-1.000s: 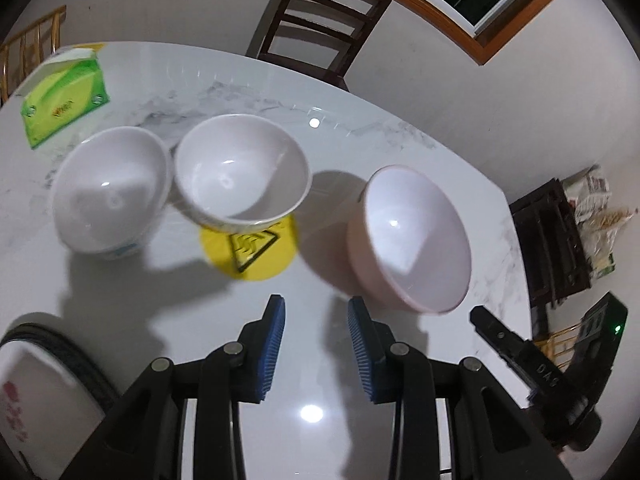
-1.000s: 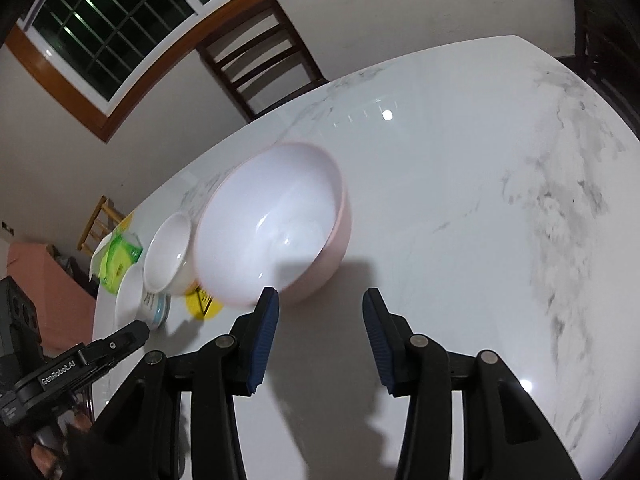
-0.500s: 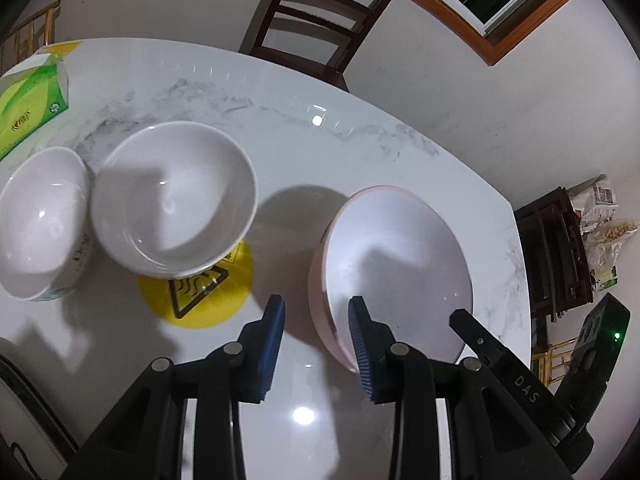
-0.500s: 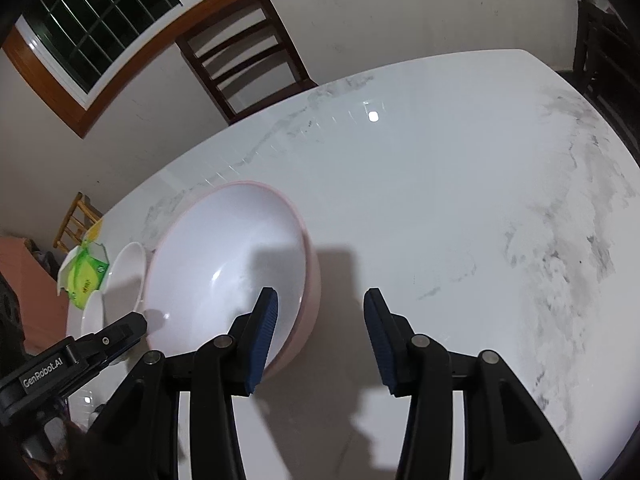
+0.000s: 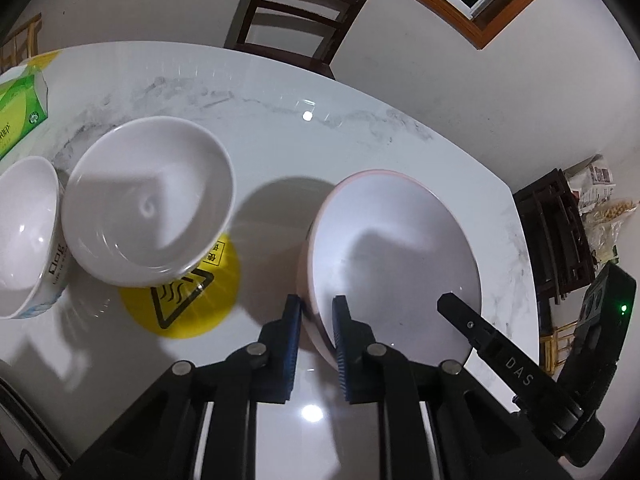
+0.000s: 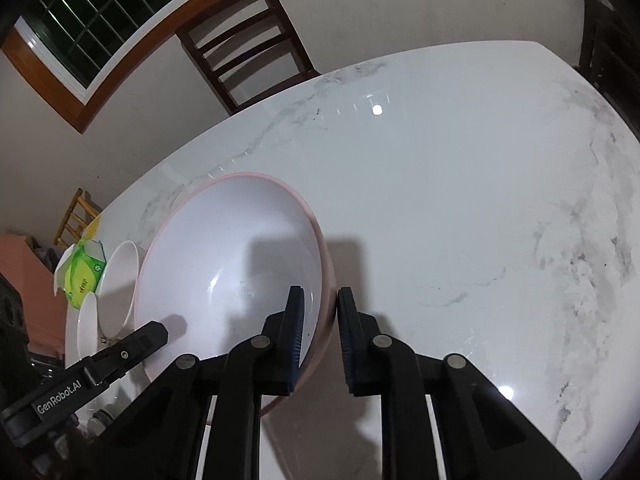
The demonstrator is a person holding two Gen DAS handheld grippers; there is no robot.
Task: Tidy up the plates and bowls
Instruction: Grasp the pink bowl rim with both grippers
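Left wrist cam is sitting just behind the left gripper (image 5: 316, 312), looking steeply down along its fingers at the marble table (image 5: 280, 128), close in. It's facing the far edge, where a wooden chair (image 5: 300, 20) is standing against the wall. Right wrist cam is doing the same from behind the right gripper (image 6: 320, 308), equally steep and near. Both views are sharing the pink bowl (image 5: 392, 248) (seen from opposite rims), the chair, the white bowls (image 5: 148, 200) and the green tissue box (image 5: 20, 108). Each cam is also catching the other gripper's finger at its frame edge.
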